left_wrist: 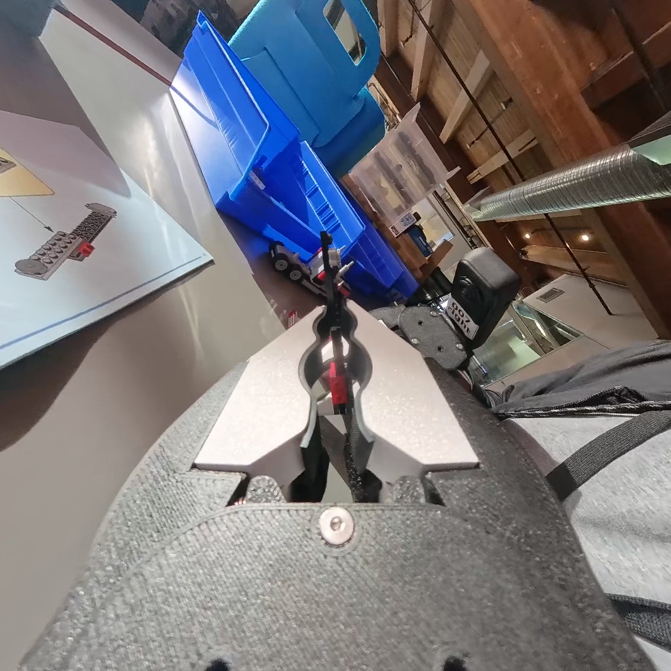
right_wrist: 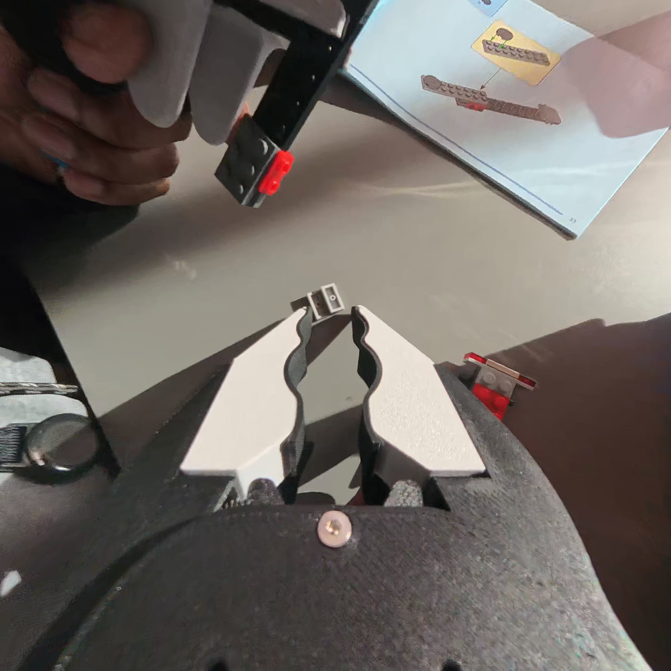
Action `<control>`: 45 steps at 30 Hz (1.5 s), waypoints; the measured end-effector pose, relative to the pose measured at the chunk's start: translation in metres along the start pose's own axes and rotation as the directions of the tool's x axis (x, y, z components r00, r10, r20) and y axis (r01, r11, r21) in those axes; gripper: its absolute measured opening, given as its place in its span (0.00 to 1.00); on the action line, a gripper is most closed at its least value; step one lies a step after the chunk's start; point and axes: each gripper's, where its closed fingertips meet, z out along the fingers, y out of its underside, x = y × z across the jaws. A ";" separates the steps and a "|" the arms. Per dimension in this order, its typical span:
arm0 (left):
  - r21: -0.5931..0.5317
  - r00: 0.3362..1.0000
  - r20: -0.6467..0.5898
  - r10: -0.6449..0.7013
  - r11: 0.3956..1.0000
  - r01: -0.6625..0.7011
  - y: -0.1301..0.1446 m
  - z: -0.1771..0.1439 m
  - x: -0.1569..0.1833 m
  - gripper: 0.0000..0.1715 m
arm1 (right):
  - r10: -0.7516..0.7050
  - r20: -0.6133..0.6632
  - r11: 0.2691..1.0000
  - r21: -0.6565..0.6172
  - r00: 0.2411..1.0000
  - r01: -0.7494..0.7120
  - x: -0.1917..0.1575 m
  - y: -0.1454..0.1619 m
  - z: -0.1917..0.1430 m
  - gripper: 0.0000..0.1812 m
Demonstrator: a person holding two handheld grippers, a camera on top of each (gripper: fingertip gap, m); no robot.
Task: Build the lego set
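My left gripper point(left_wrist: 336, 312) is shut on a long black lego plate assembly point(left_wrist: 336, 290) with a red piece point(left_wrist: 338, 385) between the fingers. It also shows in the right wrist view point(right_wrist: 287, 90), held above the table with a dark grey block and a red piece point(right_wrist: 276, 172) at its lower end. My right gripper point(right_wrist: 328, 308) is open, its tips just at a small light grey lego piece point(right_wrist: 326, 301) lying on the table. The instruction booklet point(right_wrist: 490, 120) lies open at the far right; it shows in the left wrist view point(left_wrist: 72, 254) too.
Blue plastic bins point(left_wrist: 272, 145) stand at the table's far side, with a small lego truck point(left_wrist: 290, 261) in front of them. A red and grey lego sub-assembly point(right_wrist: 497, 381) lies right of my right gripper. A hand point(right_wrist: 90, 127) holds the left gripper. Spacing between my two grippers at the tips: around 10 cm.
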 end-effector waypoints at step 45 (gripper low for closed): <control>0.192 0.995 -0.044 -0.094 0.976 0.100 -0.025 -0.052 -0.003 0.02 | -0.125 -0.175 0.983 0.112 0.977 0.146 0.012 -0.066 -0.005 0.18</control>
